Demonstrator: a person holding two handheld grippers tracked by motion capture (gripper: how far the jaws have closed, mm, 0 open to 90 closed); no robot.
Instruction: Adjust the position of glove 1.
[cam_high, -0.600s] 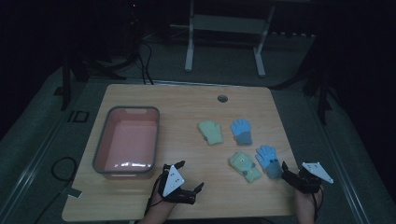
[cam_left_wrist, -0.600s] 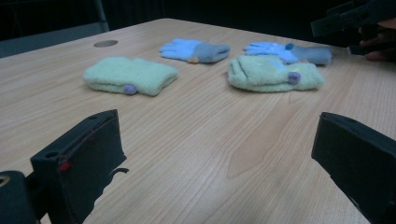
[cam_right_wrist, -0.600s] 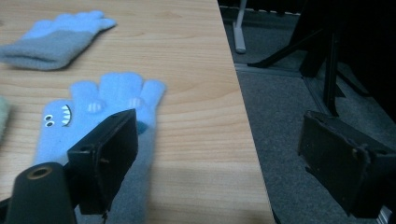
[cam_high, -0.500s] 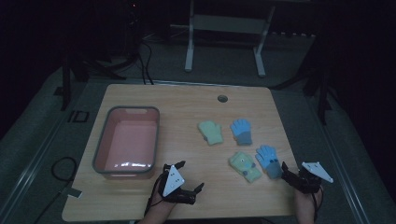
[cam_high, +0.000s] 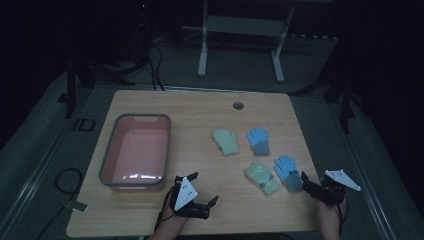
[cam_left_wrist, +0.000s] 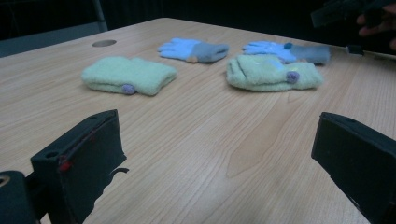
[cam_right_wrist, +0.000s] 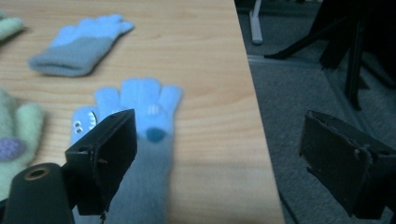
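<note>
The near blue glove lies flat at the right front of the worktop, fingers pointing away from the person, its grey cuff toward the front edge; in the right gripper view the same glove shows a small face on its pale blue part and a dark blue dot near the middle, and it sits just under the left jaw of the right hand-held gripper. That gripper hovers at the worktop's right front corner, just beside the glove's cuff, jaws spread wide and nothing between them; one jaw is over the glove, the other hangs out past the worktop's edge above the grey floor.

Touching or almost touching the blue glove on its left is a pale green glove with a purple dot; farther back lie a second green glove and a second blue glove side by side, a small gap between them; from the left gripper view all four read as two rows, the green ones nearer, the blue ones behind.

The left hand-held gripper is at the front middle of the worktop, well apart from the gloves; its jaws are released too, standing wide over bare wood. To its left sits a pink tub with a grey rim, and near the far edge there is a round cable hole.
</note>
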